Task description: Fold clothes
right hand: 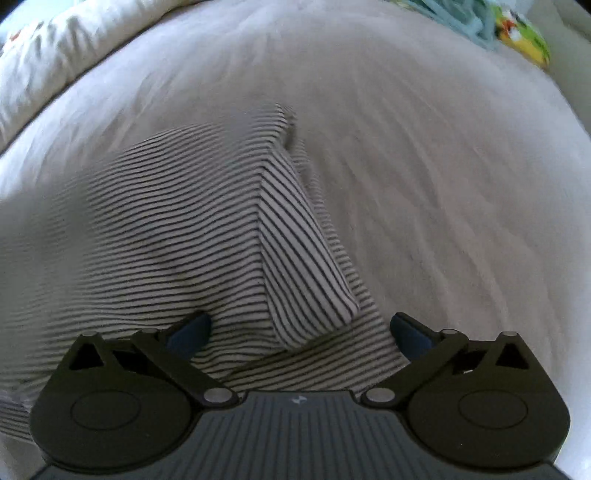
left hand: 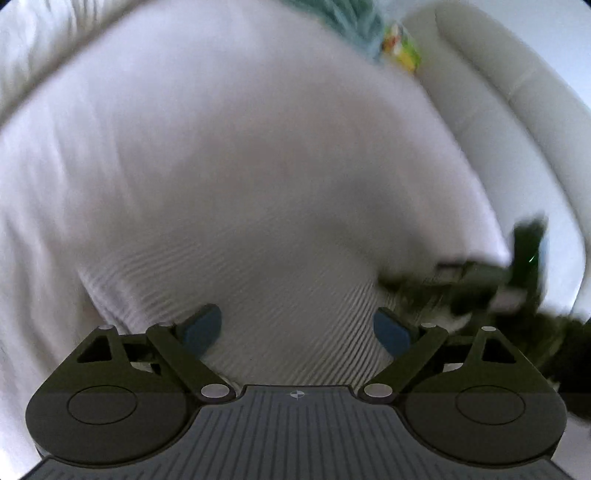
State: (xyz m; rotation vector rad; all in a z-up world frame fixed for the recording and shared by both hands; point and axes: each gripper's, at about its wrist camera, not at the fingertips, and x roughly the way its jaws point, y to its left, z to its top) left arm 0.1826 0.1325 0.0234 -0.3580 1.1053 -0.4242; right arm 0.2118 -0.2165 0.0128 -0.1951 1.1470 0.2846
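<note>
A black-and-white striped garment (right hand: 177, 229) lies on the white bed sheet (right hand: 424, 166). One part of it is folded over the body, ending in a blunt corner (right hand: 332, 302). My right gripper (right hand: 301, 332) hovers over that corner, open, its blue pads (right hand: 192, 332) wide apart and pressing on nothing. The left wrist view is blurred. It shows the striped cloth (left hand: 295, 295) under my left gripper (left hand: 295, 330), which is open too, with nothing pinched. The other gripper (left hand: 480, 280) appears as a dark smear to the right.
A teal cloth (right hand: 458, 18) and a yellow-green item (right hand: 524, 33) lie at the far right of the bed. A puffy white duvet (right hand: 44, 55) runs along the far left. A white padded edge (left hand: 509, 110) borders the bed on the right.
</note>
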